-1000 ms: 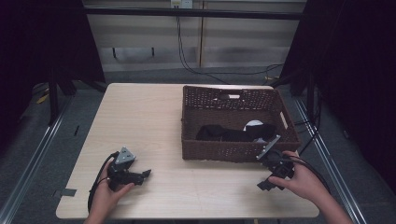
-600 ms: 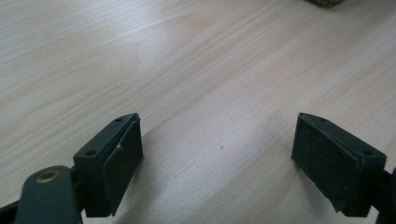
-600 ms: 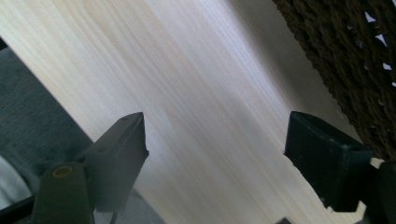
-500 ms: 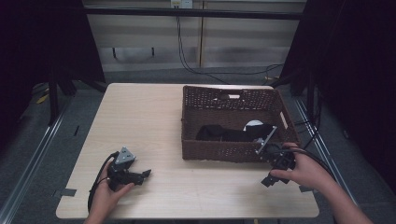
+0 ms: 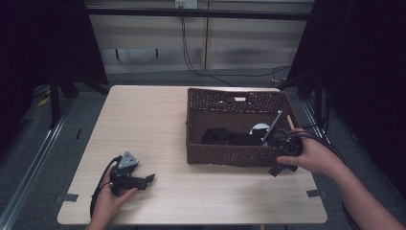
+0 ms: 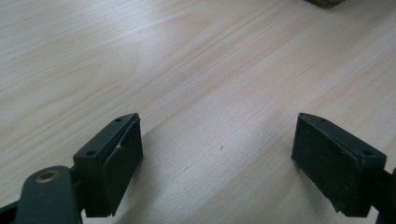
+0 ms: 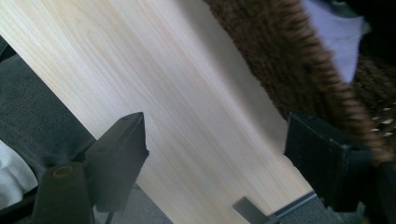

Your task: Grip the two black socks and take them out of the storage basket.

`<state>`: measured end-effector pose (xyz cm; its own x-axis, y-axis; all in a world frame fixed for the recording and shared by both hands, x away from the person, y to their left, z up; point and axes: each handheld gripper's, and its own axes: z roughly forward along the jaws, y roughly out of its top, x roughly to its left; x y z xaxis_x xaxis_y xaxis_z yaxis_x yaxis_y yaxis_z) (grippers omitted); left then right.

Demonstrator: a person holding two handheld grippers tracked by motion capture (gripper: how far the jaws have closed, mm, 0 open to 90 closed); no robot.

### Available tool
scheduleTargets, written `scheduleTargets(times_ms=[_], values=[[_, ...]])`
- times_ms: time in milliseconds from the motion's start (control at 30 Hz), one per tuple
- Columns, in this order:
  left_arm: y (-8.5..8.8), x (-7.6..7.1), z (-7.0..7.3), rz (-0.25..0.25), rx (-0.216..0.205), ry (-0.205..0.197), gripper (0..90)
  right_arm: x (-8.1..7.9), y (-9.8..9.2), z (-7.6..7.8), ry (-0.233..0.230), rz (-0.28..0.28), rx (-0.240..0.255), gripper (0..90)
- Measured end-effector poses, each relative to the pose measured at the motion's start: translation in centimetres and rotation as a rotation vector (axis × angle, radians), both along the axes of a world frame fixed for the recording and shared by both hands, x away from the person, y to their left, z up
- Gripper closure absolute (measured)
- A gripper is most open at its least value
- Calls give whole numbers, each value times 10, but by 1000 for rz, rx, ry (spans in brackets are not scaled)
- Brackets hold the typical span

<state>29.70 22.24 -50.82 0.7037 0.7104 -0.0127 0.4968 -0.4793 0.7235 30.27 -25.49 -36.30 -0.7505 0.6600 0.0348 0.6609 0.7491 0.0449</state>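
Brown wicker basket (image 5: 230,155) sits on the right half of the light wood table (image 5: 143,124), holding dark cloth (image 5: 225,136) and a white item (image 5: 258,128) (too small to identify). Right gripper (image 5: 280,163) is at the basket's front right corner, just beside the rim, jaws spread with nothing between them; its own view shows the wicker wall (image 7: 289,70) close to one jaw. Left gripper (image 5: 143,179) rests on the table's front left, well apart from the basket, jaws spread wide over bare wood.
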Motion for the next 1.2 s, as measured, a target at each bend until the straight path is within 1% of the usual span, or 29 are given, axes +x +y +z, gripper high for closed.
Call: scheduleTargets(times_ms=[67, 133, 167, 200, 300, 367, 400, 433, 467, 500, 533, 567, 600, 633, 667, 700, 867, 900, 933, 967, 1000, 1033, 1067, 1100, 1133, 1167, 1200], values=[[0, 0, 0, 0, 0, 0, 157, 5, 1, 6, 5, -5, -6, 201], [0, 0, 0, 1, -1, 0, 157, 10, -1, 11, 2, 0, 0, 201], [0, 0, 0, 1, -1, 0, 156, 10, -1, 11, 2, 0, 0, 201], [-1, 0, 0, 7, -9, 0, 156, 16, -2, 16, -7, -8, 2, 201], [-1, 0, -1, 10, -13, 4, 156, 26, -6, 22, -22, -24, -11, 199], [-1, 0, 0, 7, -9, 0, 156, 33, -8, 24, -29, -52, -20, 200], [-1, 0, 0, 7, -9, 1, 156, 37, -10, 25, -33, -48, -23, 200], [-1, 0, 0, 7, -9, 1, 156, 37, -10, 25, -33, -48, -23, 200], [-1, 0, 0, 7, -9, 1, 156, 44, -11, 27, -33, -72, -30, 202], [-1, 0, 0, 7, -9, 1, 156, 44, -11, 27, -33, -72, -30, 202], [-1, 0, 0, 7, -8, 1, 157, 52, -13, 28, -35, -85, -29, 207], [-1, 0, 0, 8, -9, 1, 157, 56, -14, 28, -42, -88, -30, 208], [-1, 0, 0, 6, -6, 4, 156, 60, -15, 28, -46, -105, -30, 210], [-1, 0, 0, 6, -6, 4, 157, 60, -15, 28, -46, -105, -30, 210], [0, 0, 0, 5, -7, 4, 156, 68, -16, 27, -55, -109, -42, 210], [0, 0, 0, 6, -6, 4, 156, 72, -17, 26, -64, -112, -39, 210], [-1, 0, 0, 6, -6, 4, 157, 92, -22, 15, -63, -138, -43, 210], [-1, 0, 0, 6, -6, 4, 156, 96, -23, 12, -64, -138, -53, 210], [0, 0, 0, 5, -5, 3, 156, 96, -23, 12, -64, -138, -53, 210], [-1, 0, 0, 6, -6, 4, 156, 102, -24, 5, -58, -146, -68, 215], [-1, 0, 0, 6, -6, 4, 156, 102, -24, 5, -58, -146, -68, 215], [0, 0, 0, 6, -6, 4, 156, 109, -25, -3, -60, -139, -78, 218], [-1, 0, 0, 6, -6, 4, 156, 112, -24, -6, -55, -149, -83, 218], [0, 0, 0, 5, -6, 4, 157, 115, -25, -10, -56, -145, -82, 218], [0, 0, 0, 5, -6, 4, 156, 118, -25, -13, -54, -155, -80, 219], [0, 0, 0, 5, -6, 4, 156, 121, -26, -16, -64, -154, -77, 221], [0, 0, 0, 5, -6, 4, 156, 121, -26, -16, -64, -154, -77, 221]])
